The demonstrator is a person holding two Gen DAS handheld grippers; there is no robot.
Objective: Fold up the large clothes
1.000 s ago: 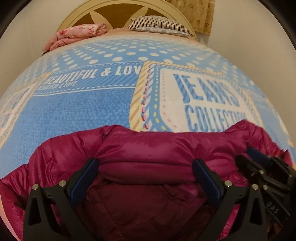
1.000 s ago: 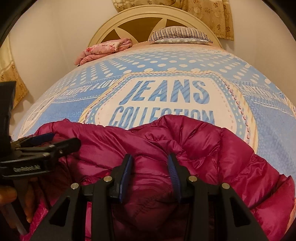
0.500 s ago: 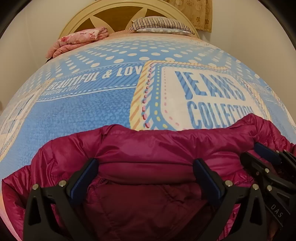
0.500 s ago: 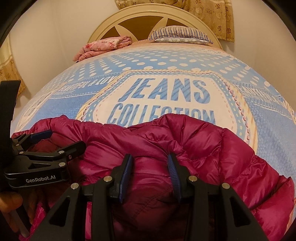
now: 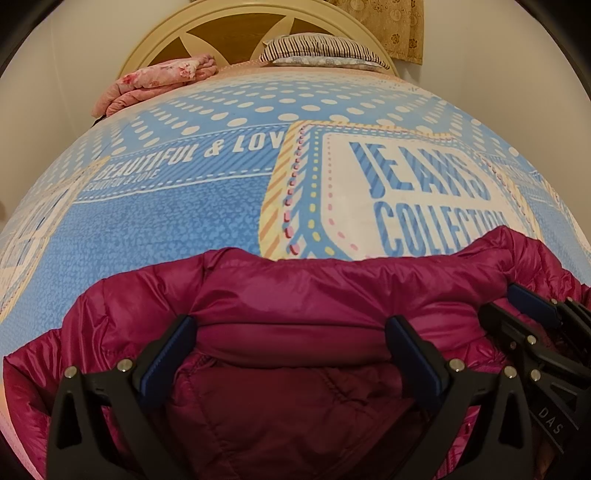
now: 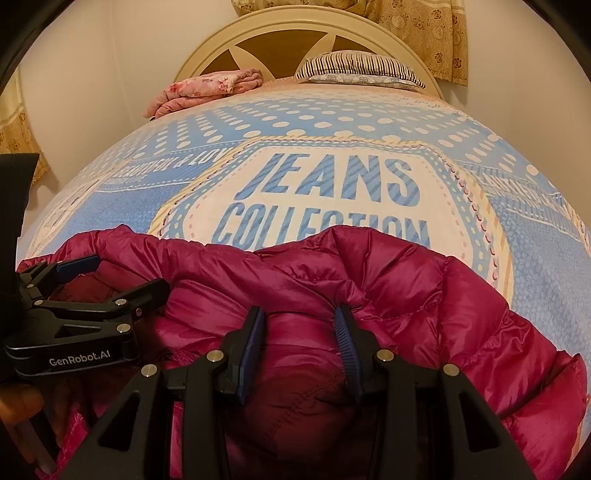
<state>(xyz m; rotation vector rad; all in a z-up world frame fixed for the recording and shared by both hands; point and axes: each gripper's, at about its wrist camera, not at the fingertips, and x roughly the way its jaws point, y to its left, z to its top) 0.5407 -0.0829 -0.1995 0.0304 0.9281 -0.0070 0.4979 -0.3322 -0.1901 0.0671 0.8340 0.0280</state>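
A magenta puffer jacket lies bunched at the near end of the bed; it also shows in the right wrist view. My left gripper is wide open, its fingers straddling a rolled fold of the jacket. My right gripper is partly closed around a bunch of jacket fabric; I cannot tell if it pinches it. The right gripper shows at the right edge of the left wrist view. The left gripper shows at the left of the right wrist view.
The bed has a blue printed cover reading JEANS COLLECTION. A folded pink blanket and a striped pillow lie by the cream headboard. Walls and a gold curtain stand behind.
Both grippers and the jacket have shifted slightly forward on the bed. The jaw openings look unchanged.
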